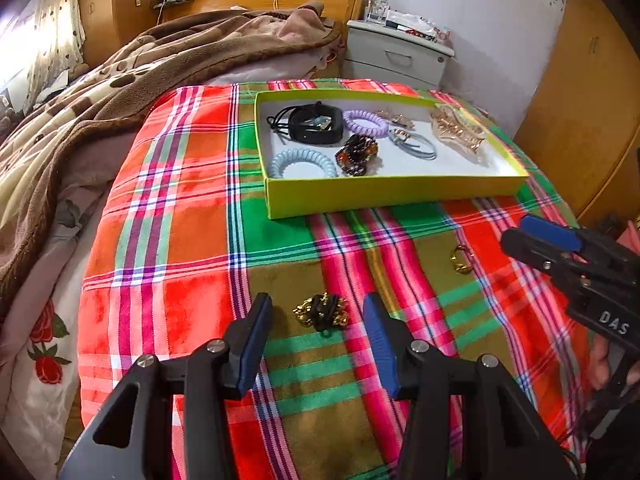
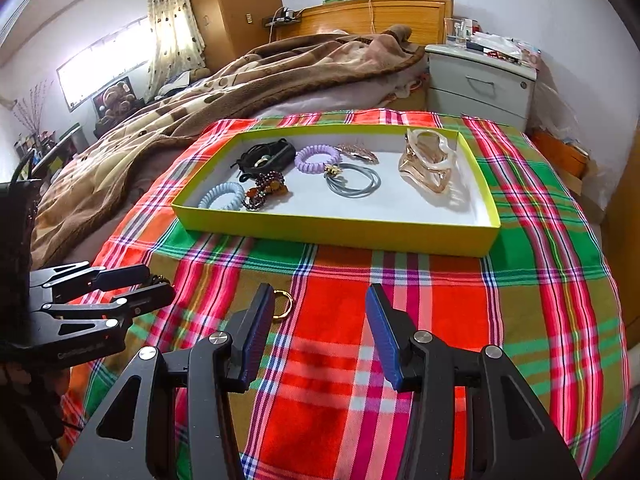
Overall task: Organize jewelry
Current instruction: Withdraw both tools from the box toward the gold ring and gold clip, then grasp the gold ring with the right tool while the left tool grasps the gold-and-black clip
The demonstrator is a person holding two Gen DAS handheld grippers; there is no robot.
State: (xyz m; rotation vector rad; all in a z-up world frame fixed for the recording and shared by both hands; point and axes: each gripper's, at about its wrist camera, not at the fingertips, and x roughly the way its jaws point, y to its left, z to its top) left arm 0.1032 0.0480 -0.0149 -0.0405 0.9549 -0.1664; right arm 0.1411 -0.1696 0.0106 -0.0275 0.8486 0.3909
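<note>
Jewelry (image 1: 320,312) lies on plaid blanket (image 1: 180,240) (bedroom), both grippers' fingers (image 1: 256,344) spread wide, empty.

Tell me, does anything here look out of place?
Yes, two pieces lie loose on the plaid cloth instead of in the yellow tray with the rest: a black-and-gold hair tie between the open left gripper's fingers, and a gold ring beside the open right gripper. Nothing looks broken.

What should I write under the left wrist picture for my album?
Open left tongs hover around a gold-and-black hair tie on the plaid cloth, near the yellow-green tray.
</note>
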